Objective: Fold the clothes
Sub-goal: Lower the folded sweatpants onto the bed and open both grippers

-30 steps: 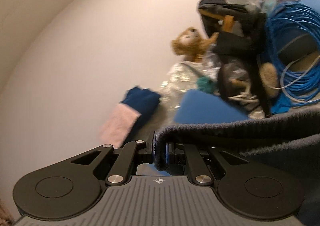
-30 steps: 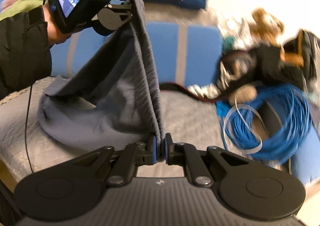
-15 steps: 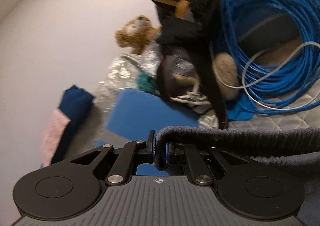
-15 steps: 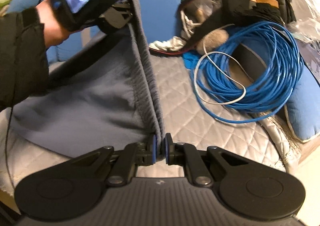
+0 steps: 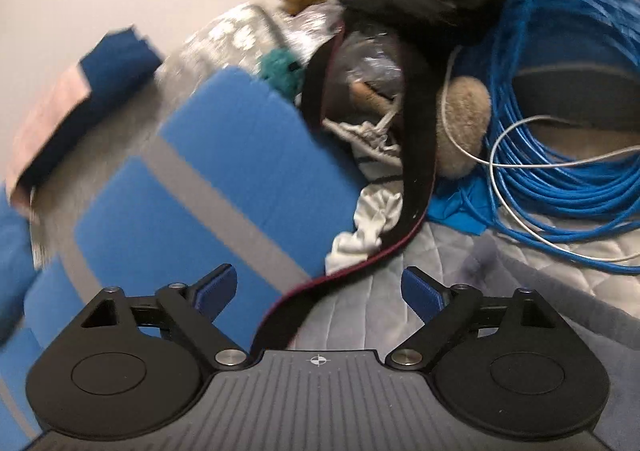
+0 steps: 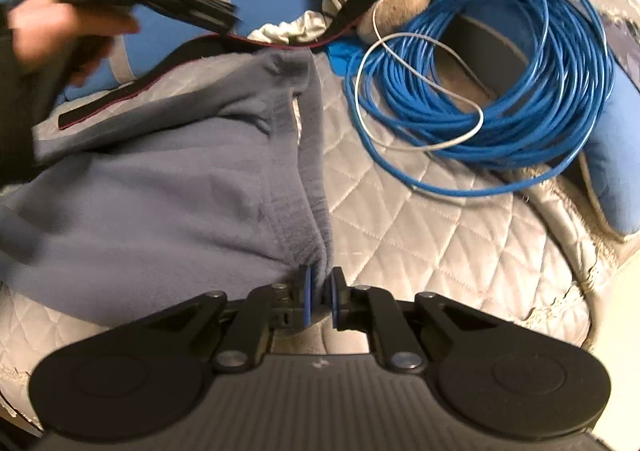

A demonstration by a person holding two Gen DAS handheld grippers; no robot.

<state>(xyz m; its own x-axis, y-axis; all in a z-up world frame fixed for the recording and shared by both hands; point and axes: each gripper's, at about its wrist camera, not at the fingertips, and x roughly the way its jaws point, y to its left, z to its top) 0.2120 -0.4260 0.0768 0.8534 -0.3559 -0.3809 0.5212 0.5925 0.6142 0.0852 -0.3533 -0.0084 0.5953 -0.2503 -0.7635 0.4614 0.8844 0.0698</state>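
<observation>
**Letting go of the grey garment on the bed**

Laying out flat, the grey garment (image 6: 168,187) now rests on the quilted bed (image 6: 420,235), just beside the coil of blue cable (image 6: 480,91) and on the side of it nearer the person. Its ribbed edge runs as one long line away from the right claw (image 6: 319,297) toward the far corner of the cloth, beside the black strap (image 6: 120,95) and level with the cable's far side.

The left claw (image 5: 319,291) is wide and opening, with nothing between its blue pads (image 5: 216,289); a grey corner (image 5: 532,291) lies just off to its right, on the cable side. In the right wrist view that claw is a blur above the far corner, so I cannot swear it is fully clear of the cloth.

The right claw is narrow and just beginning to part, the near end of the ribbed edge between its pads, and looks barely pinched.

For the next fold, that long edge seems to matter most: the right claw sits on its near end, the left hand (image 6: 60,27) nearer its far end.
</observation>
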